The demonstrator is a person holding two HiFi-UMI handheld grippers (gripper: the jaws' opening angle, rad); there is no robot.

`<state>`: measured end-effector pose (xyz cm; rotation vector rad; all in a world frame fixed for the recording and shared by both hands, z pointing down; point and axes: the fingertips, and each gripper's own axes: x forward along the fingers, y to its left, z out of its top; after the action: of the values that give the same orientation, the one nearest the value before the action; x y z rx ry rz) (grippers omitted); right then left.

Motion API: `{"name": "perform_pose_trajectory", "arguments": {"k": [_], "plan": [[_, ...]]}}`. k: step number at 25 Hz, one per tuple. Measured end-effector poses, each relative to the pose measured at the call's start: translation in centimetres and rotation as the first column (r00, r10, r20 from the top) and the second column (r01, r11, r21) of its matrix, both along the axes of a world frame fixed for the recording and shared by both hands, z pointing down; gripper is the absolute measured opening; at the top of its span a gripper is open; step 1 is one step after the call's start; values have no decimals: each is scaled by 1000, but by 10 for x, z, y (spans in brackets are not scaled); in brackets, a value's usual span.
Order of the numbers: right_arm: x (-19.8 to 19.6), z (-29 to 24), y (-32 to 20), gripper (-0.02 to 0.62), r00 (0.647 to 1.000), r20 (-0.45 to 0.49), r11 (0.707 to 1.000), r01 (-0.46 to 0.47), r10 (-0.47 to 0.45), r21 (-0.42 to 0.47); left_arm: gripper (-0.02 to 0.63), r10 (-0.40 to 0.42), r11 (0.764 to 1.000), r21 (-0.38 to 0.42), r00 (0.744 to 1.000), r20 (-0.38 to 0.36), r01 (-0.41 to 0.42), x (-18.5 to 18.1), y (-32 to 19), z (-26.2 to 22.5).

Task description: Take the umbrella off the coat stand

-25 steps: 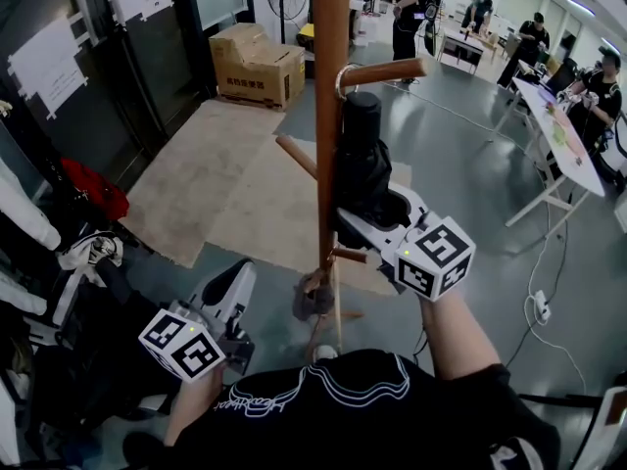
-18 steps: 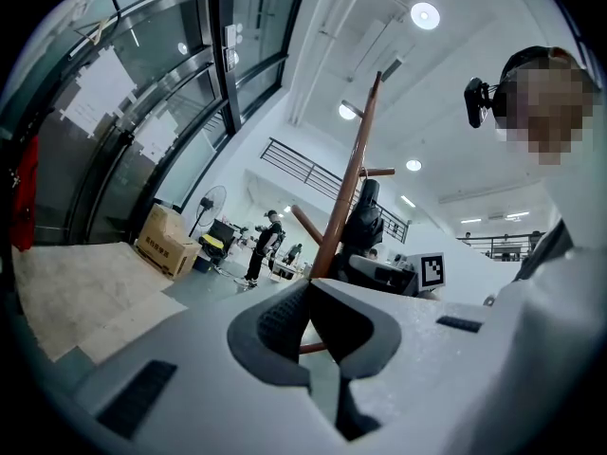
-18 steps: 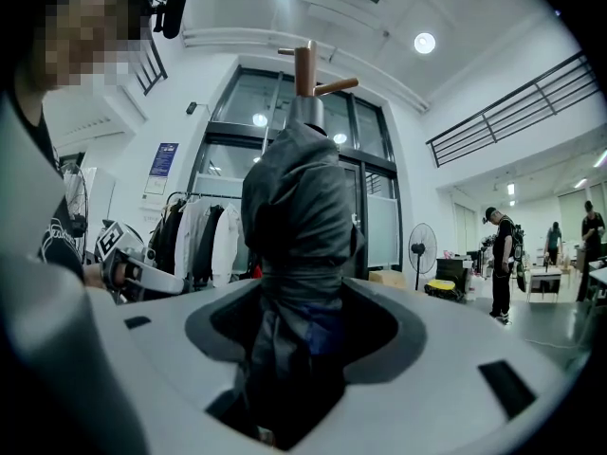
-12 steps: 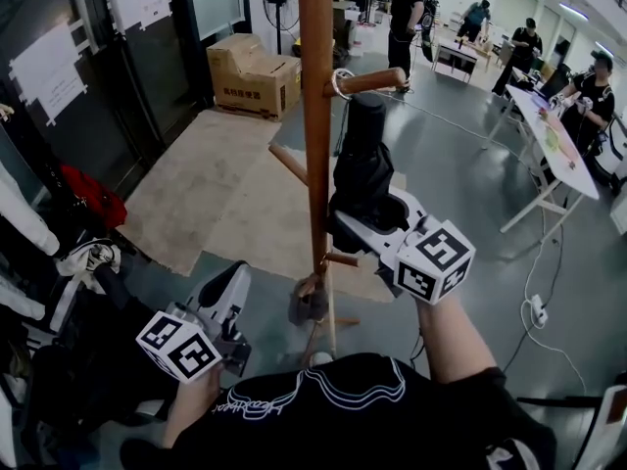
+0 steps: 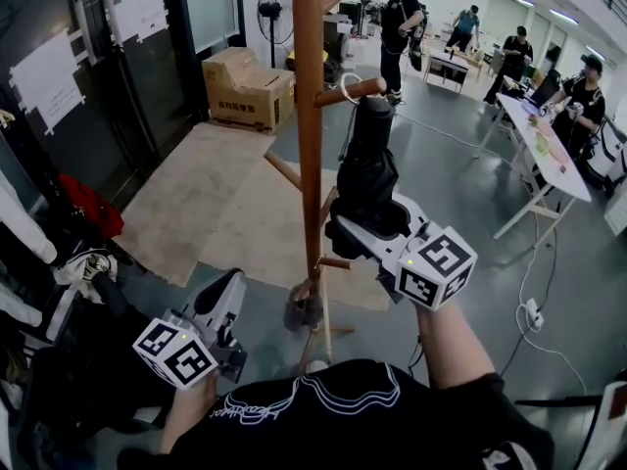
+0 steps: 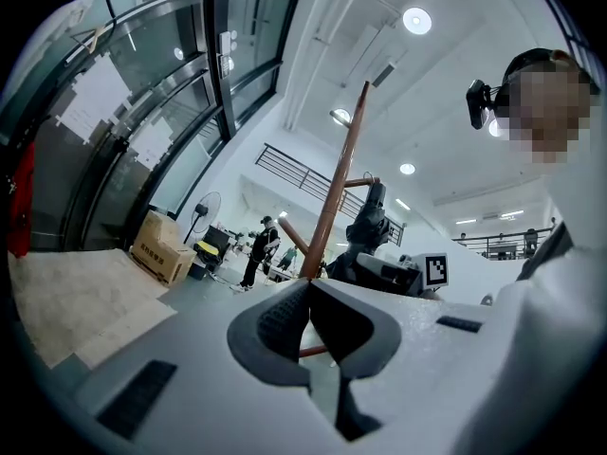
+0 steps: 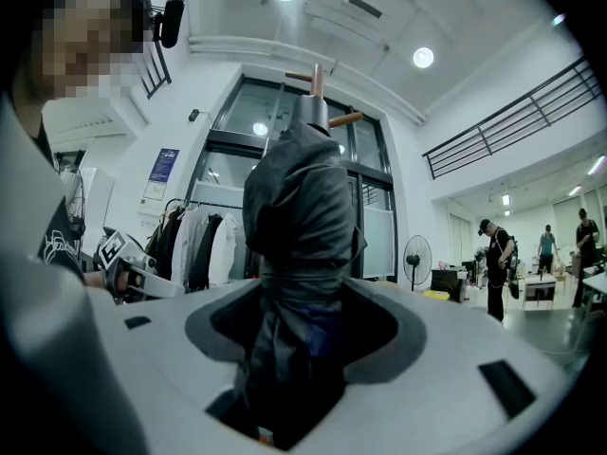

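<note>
A black folded umbrella [image 5: 367, 174] hangs upright beside the wooden coat stand [image 5: 309, 116]. Its pale wrist loop [image 5: 344, 78] is round a slanted peg [image 5: 353, 91]. My right gripper [image 5: 364, 225] is shut on the umbrella's lower body, just right of the pole. In the right gripper view the dark fabric [image 7: 299, 226] fills the gap between the jaws [image 7: 303, 320]. My left gripper [image 5: 223, 297] hangs low at the left, away from the stand. Its pads meet with nothing between them [image 6: 308, 297]; in the left gripper view the stand [image 6: 337, 192] rises ahead.
Cardboard boxes [image 5: 245, 86] and a standing fan [image 5: 277, 8] are behind the stand. Flat cardboard sheets [image 5: 216, 194] lie on the floor. Clothes and bags [image 5: 88, 204] crowd the left. A white table [image 5: 549, 145] with people stands at the right, and a power strip [image 5: 534, 313] lies below it.
My right gripper has lifted the umbrella a little, so its top sits closer under the peg. The loop stays on the peg. My left gripper has hardly moved.
</note>
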<state>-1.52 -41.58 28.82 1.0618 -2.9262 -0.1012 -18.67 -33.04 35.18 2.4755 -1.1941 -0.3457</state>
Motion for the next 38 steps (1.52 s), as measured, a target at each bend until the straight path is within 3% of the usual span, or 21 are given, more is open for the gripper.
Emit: {"name": "perform_pose_trajectory", "arguments": {"k": [18,24,32,38], "plan": [[45,-20,50,255,993,75,996,-90,88,22,6,54,998,42,998,24,-55,24,38,-19],[45,5,82,255,995,70,997,-74,76,-34,6,58,998,37,998,31,-59,26,61,-16],[33,46,131,255,984,177,983,22,11,-180,6,77,997,-5,997,24,-77,33,93,0],[22,69,167,253,985,172,975,60,-23,-214,6,98,995,-34,995,18,-98,40,117,9]]}}
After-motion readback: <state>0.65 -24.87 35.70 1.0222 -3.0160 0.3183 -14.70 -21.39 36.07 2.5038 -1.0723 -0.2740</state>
